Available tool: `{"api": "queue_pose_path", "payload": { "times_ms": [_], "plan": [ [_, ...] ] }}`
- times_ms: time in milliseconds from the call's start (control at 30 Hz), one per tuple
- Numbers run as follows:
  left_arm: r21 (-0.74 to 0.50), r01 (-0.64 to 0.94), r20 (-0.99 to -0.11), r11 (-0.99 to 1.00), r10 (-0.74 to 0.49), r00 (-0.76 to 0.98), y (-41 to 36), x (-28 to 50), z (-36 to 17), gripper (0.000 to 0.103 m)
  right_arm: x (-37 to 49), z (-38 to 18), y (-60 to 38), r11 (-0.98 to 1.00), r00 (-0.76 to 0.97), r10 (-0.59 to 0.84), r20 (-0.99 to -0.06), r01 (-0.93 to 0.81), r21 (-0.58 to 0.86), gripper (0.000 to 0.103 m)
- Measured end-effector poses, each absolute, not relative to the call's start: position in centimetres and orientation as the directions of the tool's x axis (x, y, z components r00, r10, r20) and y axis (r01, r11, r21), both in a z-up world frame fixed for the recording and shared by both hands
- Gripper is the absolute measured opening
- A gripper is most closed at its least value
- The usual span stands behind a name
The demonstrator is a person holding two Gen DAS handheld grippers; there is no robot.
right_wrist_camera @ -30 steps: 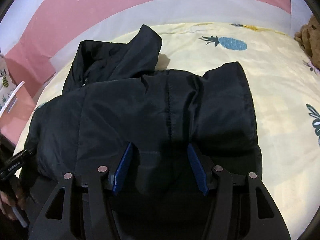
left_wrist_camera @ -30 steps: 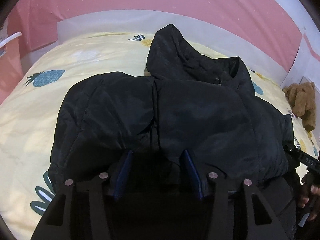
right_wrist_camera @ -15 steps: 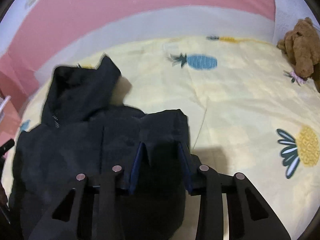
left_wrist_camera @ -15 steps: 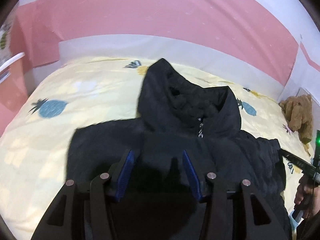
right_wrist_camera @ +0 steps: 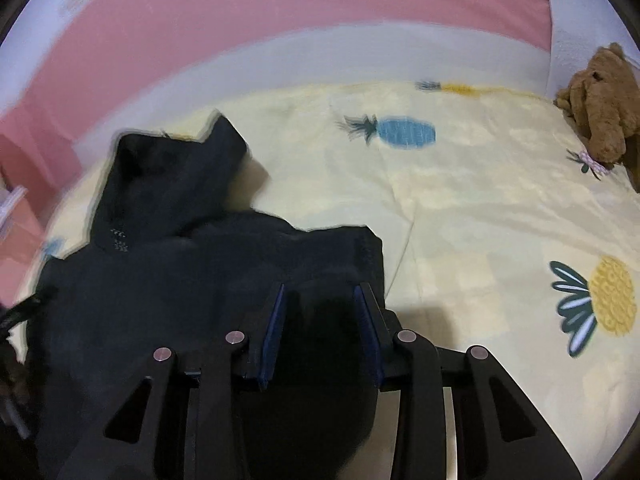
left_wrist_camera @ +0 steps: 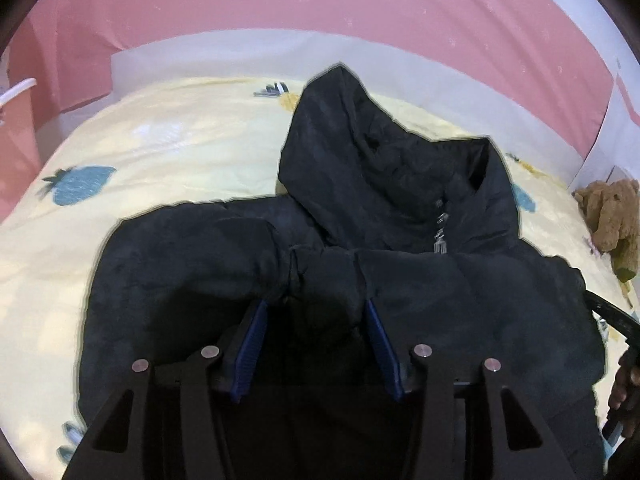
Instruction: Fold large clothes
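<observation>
A black hooded puffer jacket (left_wrist_camera: 180, 260) lies on the bed with its hood (left_wrist_camera: 360, 152) pointing toward the far wall. My left gripper (left_wrist_camera: 314, 308) is shut on a bunched fold of the jacket's near edge, which fills the gap between the blue pads. In the right wrist view the jacket (right_wrist_camera: 180, 272) spreads to the left, and my right gripper (right_wrist_camera: 320, 292) is shut on its right near edge, held up off the sheet. The right gripper's dark body (left_wrist_camera: 612, 320) and a hand (left_wrist_camera: 624, 392) show at the left view's right edge.
The yellow fruit-print bedsheet (right_wrist_camera: 480, 200) stretches out to the right of the jacket. A brown teddy bear (right_wrist_camera: 600, 120) sits at the bed's far right corner. A pink and white wall (left_wrist_camera: 320, 20) runs behind the bed. A pink box with a white rim (left_wrist_camera: 16, 96) stands at the left.
The right gripper's jaws narrowed onto the jacket's edge. Both grippers lifted the near hem and carried it toward the hood, so the hood and zip now sit closer to the fingers.
</observation>
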State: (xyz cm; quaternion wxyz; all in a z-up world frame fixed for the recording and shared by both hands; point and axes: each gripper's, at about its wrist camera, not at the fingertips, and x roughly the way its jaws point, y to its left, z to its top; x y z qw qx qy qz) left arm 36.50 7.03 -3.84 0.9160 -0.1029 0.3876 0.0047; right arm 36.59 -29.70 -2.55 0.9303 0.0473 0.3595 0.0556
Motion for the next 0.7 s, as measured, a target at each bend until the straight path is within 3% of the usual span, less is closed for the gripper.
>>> {"api": "queue_pose_path", "payload": {
  "times_ms": [133, 233, 333, 433, 567, 700],
  "plan": [
    [-0.175, -0.036, -0.668, 0.984, -0.092, 0.738, 6.7, 33.3, -2.6, 0.051, 34.3, -3.4, -28.7, 0.987, 0.713, 0.162, -0.682, -0.119, 0.11, 0.036],
    [-0.129, -0.047, -0.719, 0.99, -0.061, 0.692, 6.5, 33.7, -5.4, 0.051, 35.7, -7.6, -27.8, 0.985, 0.628, 0.167, -0.76, -0.139, 0.101, 0.036],
    [-0.17, -0.043, -0.711, 0.984, -0.093, 0.697, 7.3, 34.2, -6.5, 0.052, 36.2, -8.9, -27.4, 0.986, 0.633, 0.157, -0.758, -0.14, 0.087, 0.036],
    [-0.15, -0.049, -0.721, 0.987, -0.076, 0.688, 7.2, 34.2, -6.0, 0.051, 35.8, -7.6, -27.2, 0.99, 0.635, 0.13, -0.761, -0.124, 0.066, 0.037],
    [-0.174, -0.047, -0.699, 0.984, -0.09, 0.709, 7.4, 32.9, -3.3, 0.05, 35.0, -3.7, -26.3, 0.986, 0.71, 0.159, -0.686, -0.149, 0.075, 0.037],
    [-0.117, -0.05, -0.676, 0.992, -0.043, 0.736, 6.8, 35.1, -2.3, 0.05, 38.0, -3.8, -23.4, 0.981, 0.692, 0.169, -0.702, -0.189, 0.049, 0.037]
  ]
}}
